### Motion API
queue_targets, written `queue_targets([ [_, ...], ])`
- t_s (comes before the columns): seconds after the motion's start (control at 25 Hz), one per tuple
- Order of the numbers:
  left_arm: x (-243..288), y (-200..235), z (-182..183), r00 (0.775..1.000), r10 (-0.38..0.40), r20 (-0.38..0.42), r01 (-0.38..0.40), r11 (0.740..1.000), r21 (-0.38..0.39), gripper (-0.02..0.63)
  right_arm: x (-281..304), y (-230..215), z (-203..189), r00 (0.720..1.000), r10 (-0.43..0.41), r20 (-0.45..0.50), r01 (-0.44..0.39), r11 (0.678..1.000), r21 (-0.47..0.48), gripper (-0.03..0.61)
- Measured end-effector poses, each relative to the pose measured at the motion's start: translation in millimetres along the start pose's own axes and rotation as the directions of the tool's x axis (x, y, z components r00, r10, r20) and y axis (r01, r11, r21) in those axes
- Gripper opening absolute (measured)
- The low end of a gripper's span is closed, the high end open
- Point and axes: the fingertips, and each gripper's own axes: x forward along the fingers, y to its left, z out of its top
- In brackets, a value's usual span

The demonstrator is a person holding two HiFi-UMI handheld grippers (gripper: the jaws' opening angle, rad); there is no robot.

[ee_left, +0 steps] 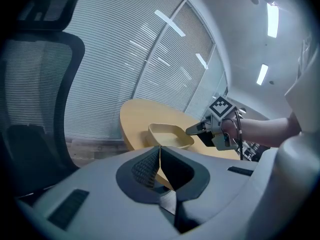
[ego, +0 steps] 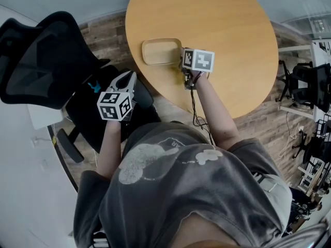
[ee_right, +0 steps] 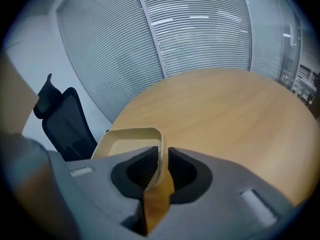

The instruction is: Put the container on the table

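Observation:
A shallow beige container lies on the round wooden table, close to its near left edge. My right gripper reaches in from the container's right side and is shut on that rim. In the right gripper view the thin beige rim is pinched between the jaws. My left gripper hangs off the table over a black chair, shut and holding nothing. From the left gripper view the container and the right gripper on it show beyond my own left gripper.
A black mesh office chair stands left of the table, its seat under my left gripper. More chairs and white shelving crowd the far right. Window blinds lie beyond the table. The floor is wood-patterned.

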Motion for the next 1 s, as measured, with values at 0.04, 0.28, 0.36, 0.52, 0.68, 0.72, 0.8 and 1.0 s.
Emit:
queue_targets([
  [0.04,-2.1,-2.8,0.0,1.000,0.004,0.004,-0.004,1.000,0.001,0.000,-5.0,-1.1,-0.2,1.000,0.001,0.011,-0.001,1.000,-0.003,0.063],
  [0.28,-24.7,-22.4,-4.0,0.999,0.022,0.040,-0.022,1.000,0.006,0.000,-42.3,-4.3,-14.2,0.999,0.020,0.049,-0.020,1.000,-0.009,0.063],
  [0.36,-31.0,-35.6,-4.6,0.998,0.022,0.051,-0.022,1.000,0.014,0.000,-57.2,-8.5,-19.8,0.998,0.030,0.063,-0.029,1.000,-0.009,0.063],
  [0.52,-45.8,-63.9,-11.2,0.997,0.022,0.070,-0.024,0.999,0.027,0.000,-86.6,-13.8,-36.4,0.995,0.055,0.085,-0.054,0.998,-0.008,0.063],
  [0.68,-60.2,-93.1,-22.1,0.996,0.023,0.083,-0.026,0.999,0.037,0.000,-119.3,-17.3,-54.7,0.989,0.085,0.118,-0.084,0.996,-0.008,0.063],
  [0.72,-63.5,-101.5,-24.4,0.996,0.021,0.086,-0.025,0.999,0.043,0.000,-127.4,-18.6,-59.5,0.988,0.093,0.124,-0.093,0.996,-0.007,0.063],
  [0.8,-69.8,-119.4,-28.4,0.995,0.018,0.095,-0.024,0.998,0.057,0.000,-143.9,-22.1,-68.8,0.985,0.108,0.136,-0.108,0.994,-0.007,0.063],
  [1.0,-85.4,-160.6,-40.3,0.994,0.008,0.112,-0.018,0.996,0.087,0.000,-183.1,-27.3,-95.4,0.977,0.140,0.159,-0.141,0.990,-0.008,0.063],
])
